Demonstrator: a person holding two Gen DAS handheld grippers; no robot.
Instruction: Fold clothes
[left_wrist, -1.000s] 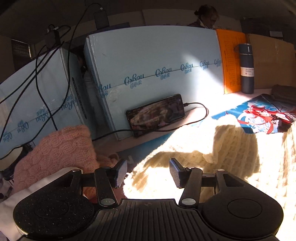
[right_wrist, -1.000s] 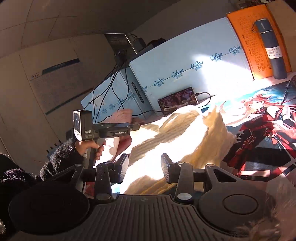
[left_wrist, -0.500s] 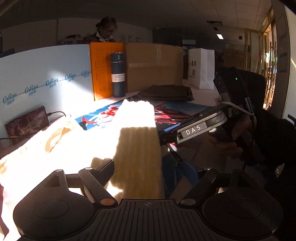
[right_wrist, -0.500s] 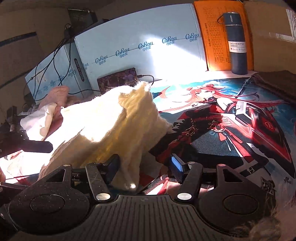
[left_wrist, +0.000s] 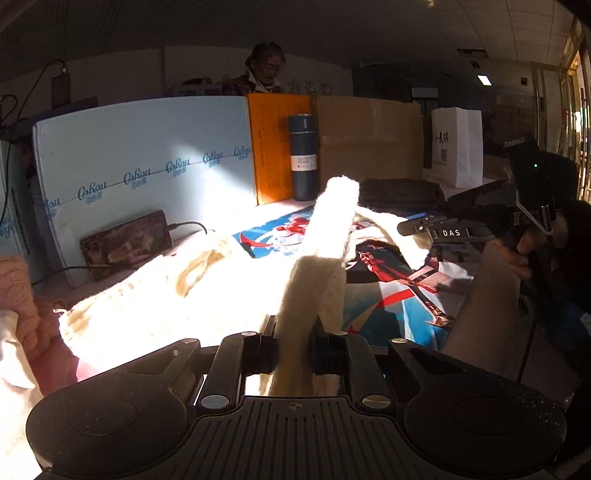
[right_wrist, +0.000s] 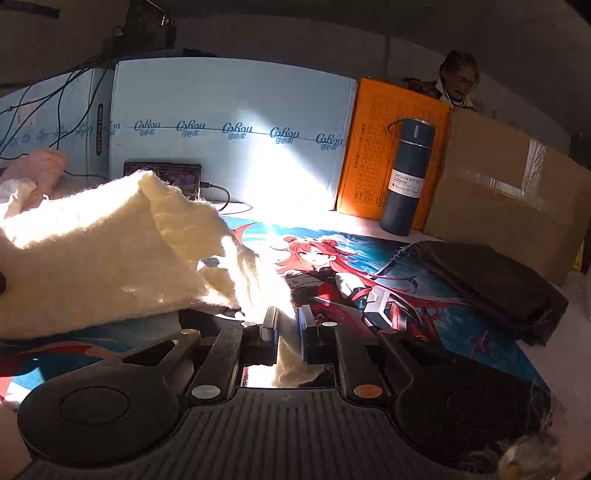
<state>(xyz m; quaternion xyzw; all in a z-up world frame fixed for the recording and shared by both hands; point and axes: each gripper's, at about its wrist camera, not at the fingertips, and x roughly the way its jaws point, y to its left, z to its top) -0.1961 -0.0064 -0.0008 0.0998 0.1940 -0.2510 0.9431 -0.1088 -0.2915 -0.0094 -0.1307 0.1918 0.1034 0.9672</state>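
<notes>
Two tools, each pinching the same cream knit sweater (left_wrist: 207, 295)

Both the left tool (left_wrist: 293, 347) and the right tool (right_wrist: 288, 339) have their fingers pressed together on cream fabric: the left pinches a strip that rises straight up out of it to a flopped-over end, the right pinches a lower edge, with the sweater's bulk lifted to the left of it above the printed anime mat (right_wrist: 369, 280) on the counter. Far left lies a pink knit garment (left_wrist: 14, 291); far right on the mat sits a dark folded garment (right_wrist: 487, 277). Behind stand pale blue boards (right_wrist: 229, 147) printed "CoRou", an orange box (right_wrist: 373, 162) and a dark flask (right_wrist: 406, 177) labelled "VACUUM BOTTLE 500ml". In the left view the right tool's body reads "DAS". A phone (left_wrist: 127, 243) leans on the boards.
</notes>
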